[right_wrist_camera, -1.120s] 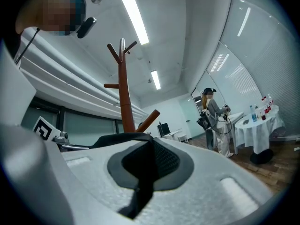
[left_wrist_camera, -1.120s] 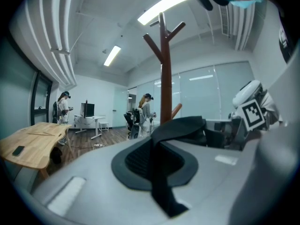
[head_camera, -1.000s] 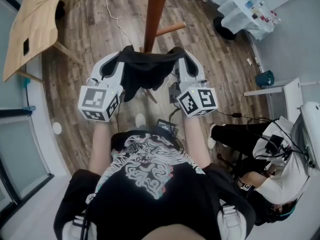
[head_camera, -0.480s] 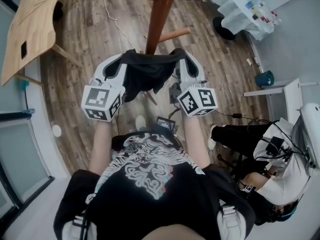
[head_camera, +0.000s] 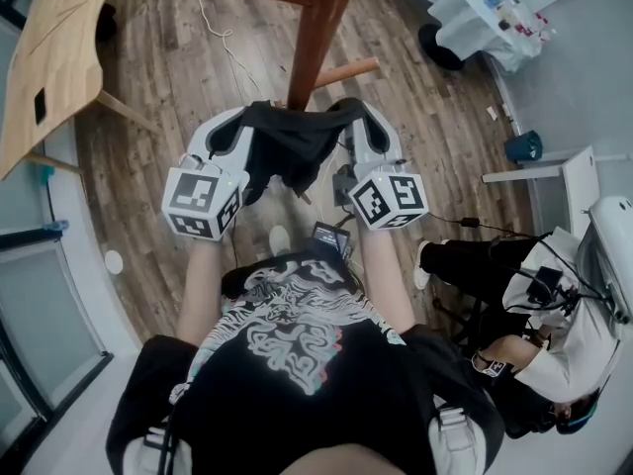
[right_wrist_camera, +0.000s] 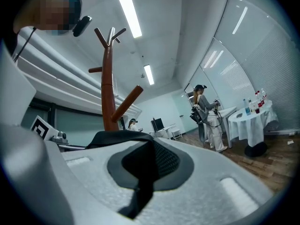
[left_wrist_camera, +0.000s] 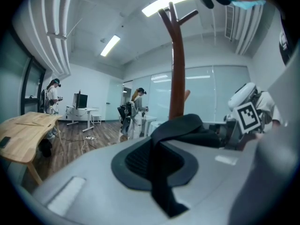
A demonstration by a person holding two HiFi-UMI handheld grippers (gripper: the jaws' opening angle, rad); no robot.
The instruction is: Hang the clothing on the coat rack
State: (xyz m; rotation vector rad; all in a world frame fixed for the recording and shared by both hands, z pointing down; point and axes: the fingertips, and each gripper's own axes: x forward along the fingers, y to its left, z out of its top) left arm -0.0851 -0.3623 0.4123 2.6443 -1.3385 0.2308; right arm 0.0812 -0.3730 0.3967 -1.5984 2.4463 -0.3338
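Floorboards (head_camera: 168, 67); left tool (head_camera: 240, 119), right tool (head_camera: 356, 114) abreast

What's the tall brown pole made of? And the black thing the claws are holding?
The coat rack looks like smooth reddish-brown wood, probably varnished, judging by its colour and branching pegs. The black garment seems to be soft matte cloth: it sags and folds.
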